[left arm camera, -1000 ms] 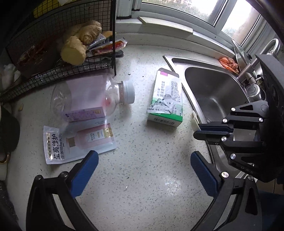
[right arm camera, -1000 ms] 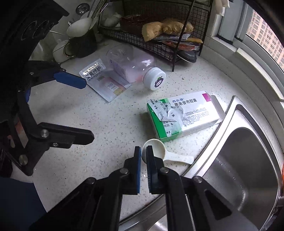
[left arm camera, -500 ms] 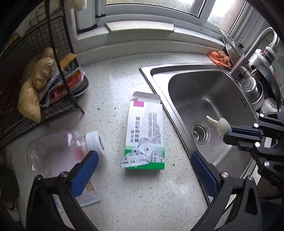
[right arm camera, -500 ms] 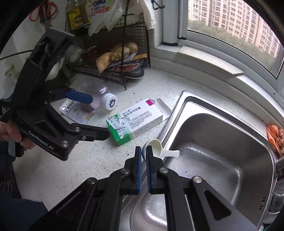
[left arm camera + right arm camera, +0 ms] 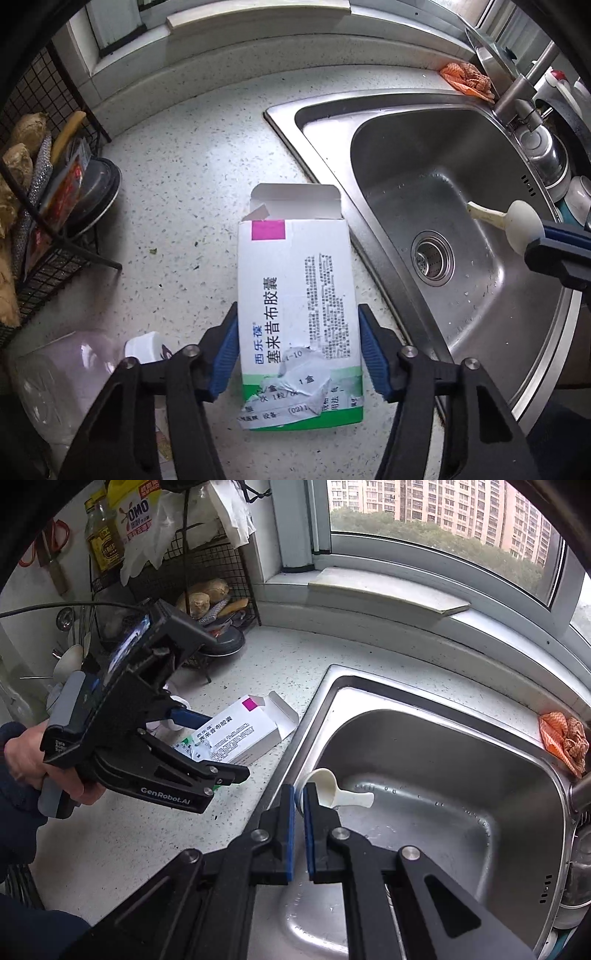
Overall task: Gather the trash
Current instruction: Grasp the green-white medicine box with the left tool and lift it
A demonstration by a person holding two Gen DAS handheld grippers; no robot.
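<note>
A torn white and green medicine box (image 5: 299, 314) lies on the speckled counter beside the sink, its end flap open. My left gripper (image 5: 298, 350) straddles the box, one blue pad at each long side; whether the pads press it is unclear. The box also shows in the right wrist view (image 5: 236, 738), with the left gripper (image 5: 210, 746) over it. My right gripper (image 5: 300, 805) is shut on a small white plastic scoop (image 5: 332, 792) and holds it above the sink. The scoop shows at the right edge of the left wrist view (image 5: 517, 225).
The steel sink (image 5: 461, 229) lies to the right, with a tap (image 5: 524, 92) and an orange cloth (image 5: 467, 77) behind it. A clear plastic bottle with a white cap (image 5: 62, 373) lies at lower left. A black wire rack (image 5: 33, 192) holding ginger stands at left.
My left gripper moved forward onto the medicine box and narrowed around it. My right gripper lifted the scoop off the counter and carried it over the sink.
</note>
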